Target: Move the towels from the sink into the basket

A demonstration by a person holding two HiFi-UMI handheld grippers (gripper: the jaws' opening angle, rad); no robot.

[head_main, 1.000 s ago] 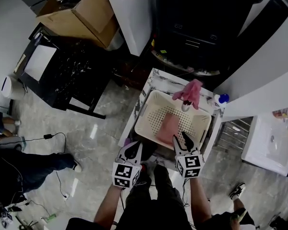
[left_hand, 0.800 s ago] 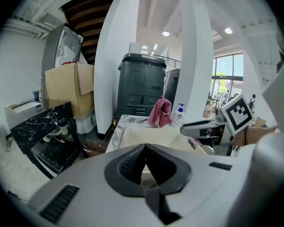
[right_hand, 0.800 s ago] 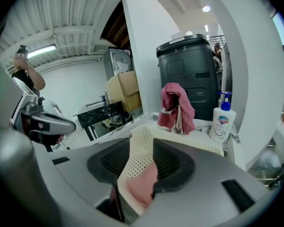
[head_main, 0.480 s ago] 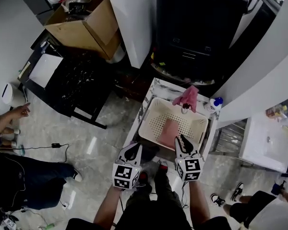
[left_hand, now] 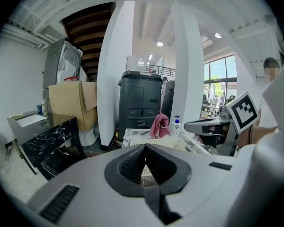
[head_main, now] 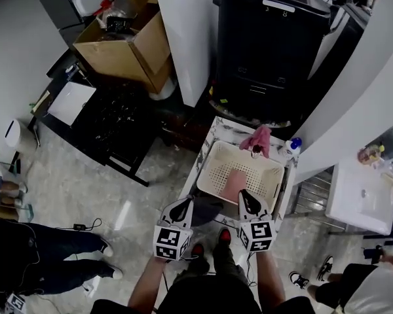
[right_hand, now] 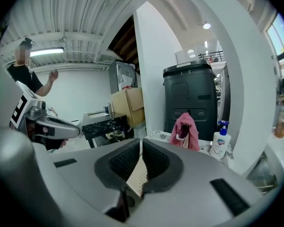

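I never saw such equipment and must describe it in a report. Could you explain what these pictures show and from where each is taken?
There is no robot: a person holds a two-jaw tool in each hand. The head view comes from a camera on the person's head, looking down. The other two views come from cameras riding on the left hand-held gripper and the right hand-held gripper, looking along their jaws. On the marbled counter stands a cream basket with one pink towel inside; a second pink towel hangs behind it, near a soap bottle. Both are shut and empty; the right one's jaws have just been closing, with nothing between them.
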